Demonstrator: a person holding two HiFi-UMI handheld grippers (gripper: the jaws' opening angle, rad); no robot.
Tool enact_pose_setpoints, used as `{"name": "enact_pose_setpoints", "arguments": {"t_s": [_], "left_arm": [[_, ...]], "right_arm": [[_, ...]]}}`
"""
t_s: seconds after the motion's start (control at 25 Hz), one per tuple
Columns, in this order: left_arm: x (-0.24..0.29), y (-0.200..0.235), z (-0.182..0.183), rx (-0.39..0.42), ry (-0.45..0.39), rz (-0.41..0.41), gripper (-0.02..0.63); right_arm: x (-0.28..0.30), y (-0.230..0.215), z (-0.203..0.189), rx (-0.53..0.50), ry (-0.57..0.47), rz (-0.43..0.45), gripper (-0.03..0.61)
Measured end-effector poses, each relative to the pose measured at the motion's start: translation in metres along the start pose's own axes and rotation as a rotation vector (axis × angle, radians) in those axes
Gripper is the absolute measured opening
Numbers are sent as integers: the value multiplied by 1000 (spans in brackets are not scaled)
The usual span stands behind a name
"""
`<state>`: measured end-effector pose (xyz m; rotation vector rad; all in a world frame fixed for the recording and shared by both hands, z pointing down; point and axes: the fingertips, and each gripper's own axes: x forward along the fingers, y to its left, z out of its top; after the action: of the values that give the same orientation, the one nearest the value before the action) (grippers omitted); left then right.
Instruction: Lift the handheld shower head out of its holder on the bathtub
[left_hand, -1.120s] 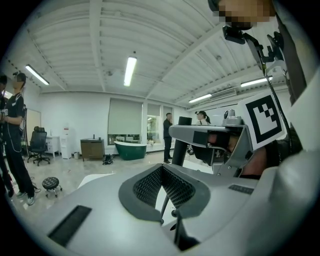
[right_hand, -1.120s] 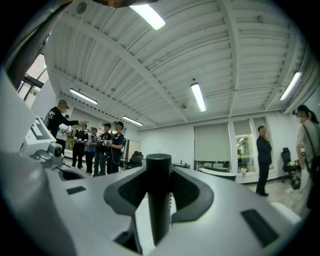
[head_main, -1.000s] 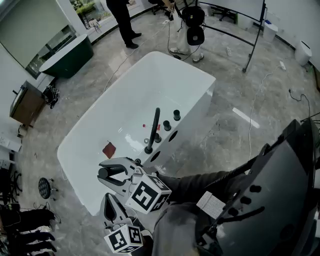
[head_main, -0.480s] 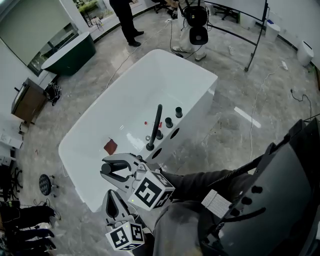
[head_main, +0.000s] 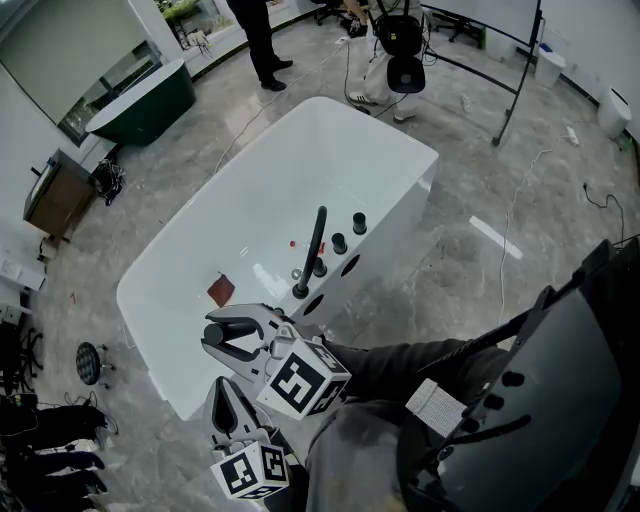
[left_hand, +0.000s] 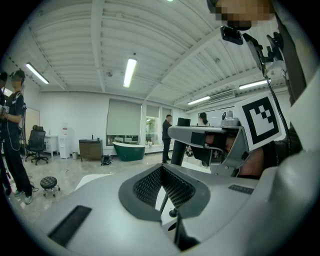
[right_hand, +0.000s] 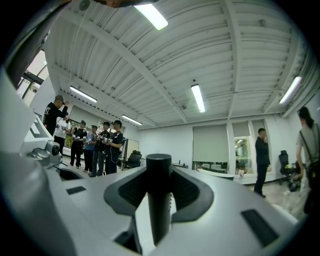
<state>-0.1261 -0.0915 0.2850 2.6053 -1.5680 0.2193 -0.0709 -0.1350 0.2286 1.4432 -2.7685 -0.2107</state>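
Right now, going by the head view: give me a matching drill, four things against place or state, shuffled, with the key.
Things
1. shower head
2. red patch
3. green tub
4. right gripper

Place or state
A. jaws apart
B. on the floor of the white tub
C. far off, by the window
D. upright on the white tub's rim

Pairs: 1-D, 2-B, 3-C, 4-A
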Motion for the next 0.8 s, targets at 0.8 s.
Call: {"name": "enact_pose_setpoints", "arguments": {"t_s": [0.8], "left_arm": [[4,-18,1,-3,9,-3,3]], "right_arm": [[-12,-14,4,42,-26,-1,134]]}}
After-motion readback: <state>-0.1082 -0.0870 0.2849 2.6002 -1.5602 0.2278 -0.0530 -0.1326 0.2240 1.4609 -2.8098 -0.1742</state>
